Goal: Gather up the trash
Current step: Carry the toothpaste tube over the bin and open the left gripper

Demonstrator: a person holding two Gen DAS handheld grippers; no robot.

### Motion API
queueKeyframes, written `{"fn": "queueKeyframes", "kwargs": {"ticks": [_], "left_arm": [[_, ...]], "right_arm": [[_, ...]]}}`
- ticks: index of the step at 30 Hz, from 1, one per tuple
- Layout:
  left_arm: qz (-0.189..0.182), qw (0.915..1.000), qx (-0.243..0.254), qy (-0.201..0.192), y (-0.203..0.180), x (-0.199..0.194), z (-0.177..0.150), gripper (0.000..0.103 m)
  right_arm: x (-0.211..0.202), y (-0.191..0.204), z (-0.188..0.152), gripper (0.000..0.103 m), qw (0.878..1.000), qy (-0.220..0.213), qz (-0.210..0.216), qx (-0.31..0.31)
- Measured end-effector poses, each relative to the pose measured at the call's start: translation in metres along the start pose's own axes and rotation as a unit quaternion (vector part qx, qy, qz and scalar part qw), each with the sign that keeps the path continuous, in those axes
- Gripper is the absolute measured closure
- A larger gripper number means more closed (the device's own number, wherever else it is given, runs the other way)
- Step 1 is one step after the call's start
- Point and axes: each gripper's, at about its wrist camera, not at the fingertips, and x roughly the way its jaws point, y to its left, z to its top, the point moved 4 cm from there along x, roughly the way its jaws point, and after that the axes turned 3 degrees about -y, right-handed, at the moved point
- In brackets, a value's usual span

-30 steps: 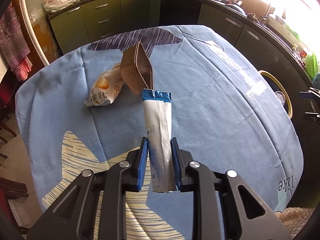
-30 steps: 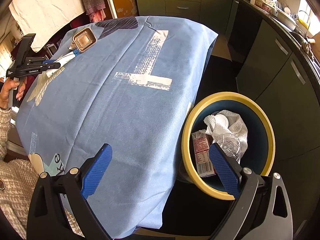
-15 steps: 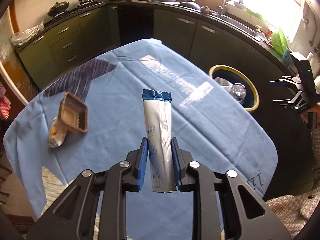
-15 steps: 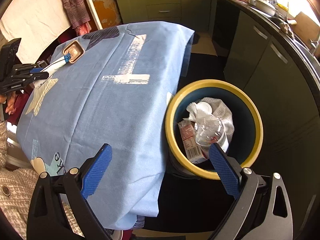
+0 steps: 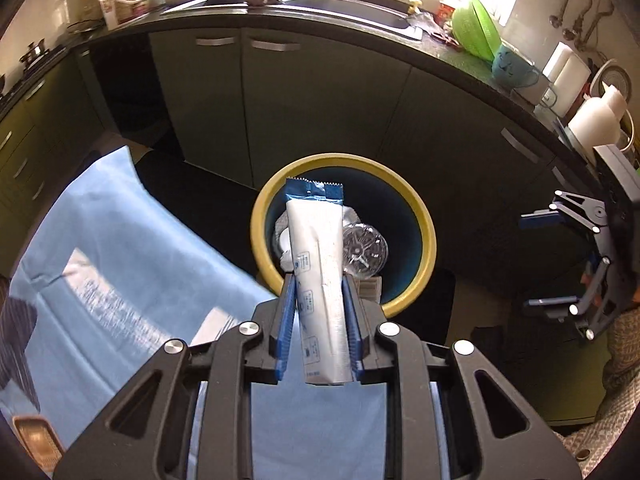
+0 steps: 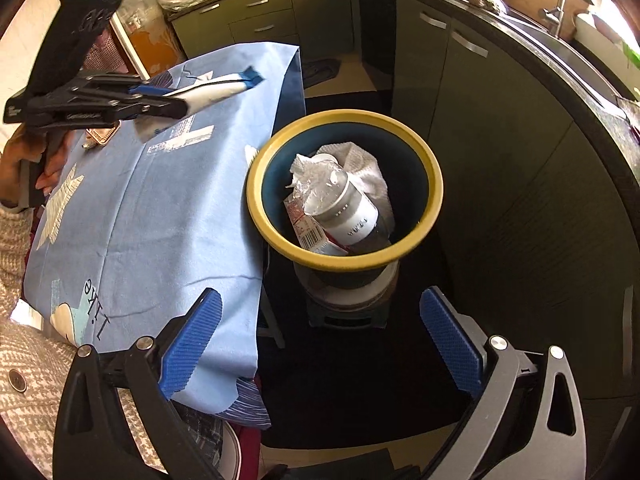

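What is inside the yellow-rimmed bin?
The bin holds a clear plastic bottle, crumpled white paper and a barcoded red wrapper. Anything beneath them is covered.

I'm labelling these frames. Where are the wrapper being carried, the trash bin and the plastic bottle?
white and blue wrapper (image 5: 318,240): left wrist view, on its white middle panel.
trash bin (image 6: 434,184): right wrist view, on its yellow rim.
plastic bottle (image 6: 344,208): right wrist view, on its clear body inside the bin.
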Motion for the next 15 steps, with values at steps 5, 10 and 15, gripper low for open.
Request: {"fn": "queueKeyframes", "kwargs": {"ticks": [5, 10, 15], "left_arm": [[0.020, 0.9988, 0.032, 0.032, -0.016, 0.067, 0.034, 0.079], [0.036, 0.9972, 0.045, 0.047, -0.021, 0.101, 0.051, 0.063], [0.028, 0.9986, 0.038, 0.026, -0.022, 0.076, 0.044, 0.063]], "right_arm": [[-0.002, -0.012, -0.019, 0.005, 1.000, 0.000, 0.009, 0.026], [-0.003, -0.014, -0.034, 0.005, 0.999, 0.003, 0.018, 0.043], [-0.002, -0.006, -0.038, 0.005, 0.999, 0.006, 0.025, 0.040]]}}
